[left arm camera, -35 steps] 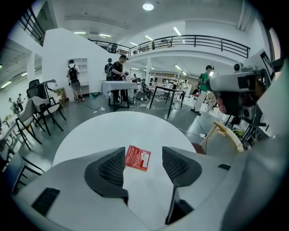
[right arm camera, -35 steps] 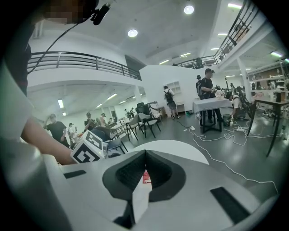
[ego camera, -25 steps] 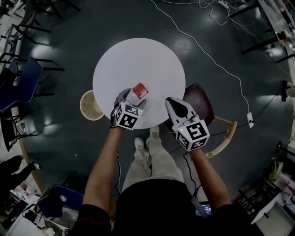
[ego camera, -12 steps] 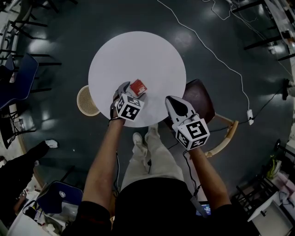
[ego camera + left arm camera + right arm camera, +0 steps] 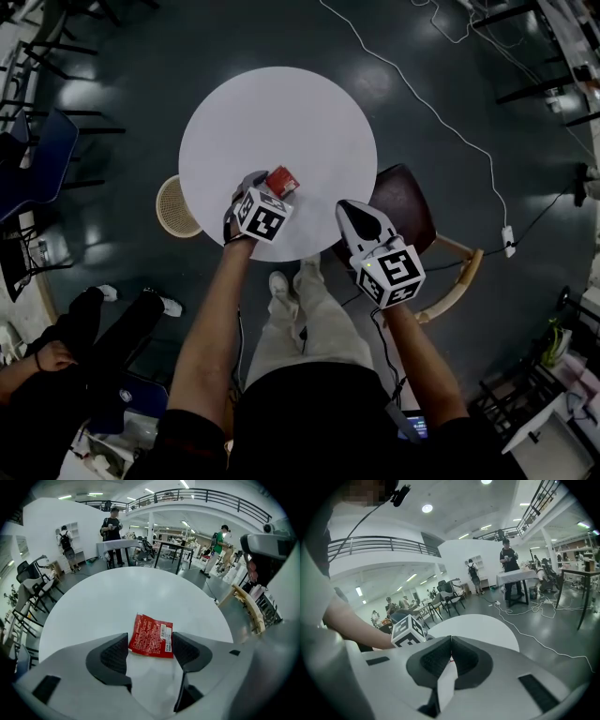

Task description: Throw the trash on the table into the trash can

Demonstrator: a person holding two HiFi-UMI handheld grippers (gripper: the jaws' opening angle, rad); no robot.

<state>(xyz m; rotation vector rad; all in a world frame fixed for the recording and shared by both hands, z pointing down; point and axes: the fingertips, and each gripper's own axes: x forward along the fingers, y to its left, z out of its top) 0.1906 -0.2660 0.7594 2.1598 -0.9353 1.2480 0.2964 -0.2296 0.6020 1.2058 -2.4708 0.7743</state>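
Wrapper [image 5: 151, 636], red, lies flat on white round tabletop [image 5: 281, 112] near its close edge, between pads of left tongs [image 5: 150, 645]. Left tongs spread, jaws have just been closing in, one pad by each side edge of wrapper. No squeeze visible yet, likely lining up pinch. Right tongs [image 5: 451, 641] pressed together, empty, held off tabletop's edge above brown chair [image 5: 405, 199], out of way. Woven trash can [image 5: 176, 207] on floor just beside tabletop, on left tongs' side; way there looks unobstructed. Cable [image 5: 427, 108] trails across floor beyond.
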